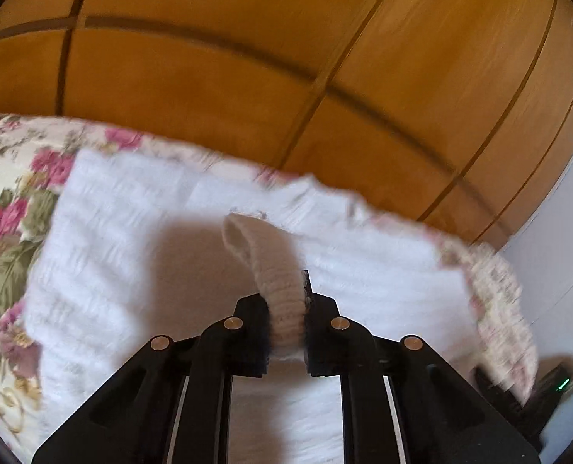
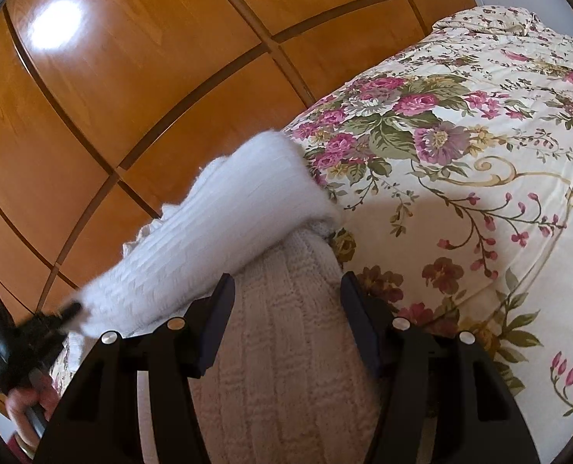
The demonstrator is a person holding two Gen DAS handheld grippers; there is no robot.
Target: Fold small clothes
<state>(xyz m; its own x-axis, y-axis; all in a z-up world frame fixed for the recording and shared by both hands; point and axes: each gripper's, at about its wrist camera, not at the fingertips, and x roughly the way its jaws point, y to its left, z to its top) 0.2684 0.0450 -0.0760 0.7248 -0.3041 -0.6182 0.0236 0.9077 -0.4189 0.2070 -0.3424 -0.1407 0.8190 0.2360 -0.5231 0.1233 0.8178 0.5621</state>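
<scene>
The white knit garment (image 1: 139, 239) lies on the bed's floral bedspread (image 2: 460, 162), beside the wooden wardrobe panels (image 1: 247, 58) behind the bed. The left gripper (image 1: 286, 328) has its jaws pinched nearly together on a rolled edge of the knit, lifted off the bedspread. The right gripper (image 2: 286, 324) has its jaws about half open with a thick fold of the garment between them, the pads seeming to touch its sides. A hand (image 2: 25, 406) shows below the wardrobe, at the lower left

Wooden wardrobe (image 2: 131, 77) (glossy), floral bedspread (image 2: 460, 135)
</scene>
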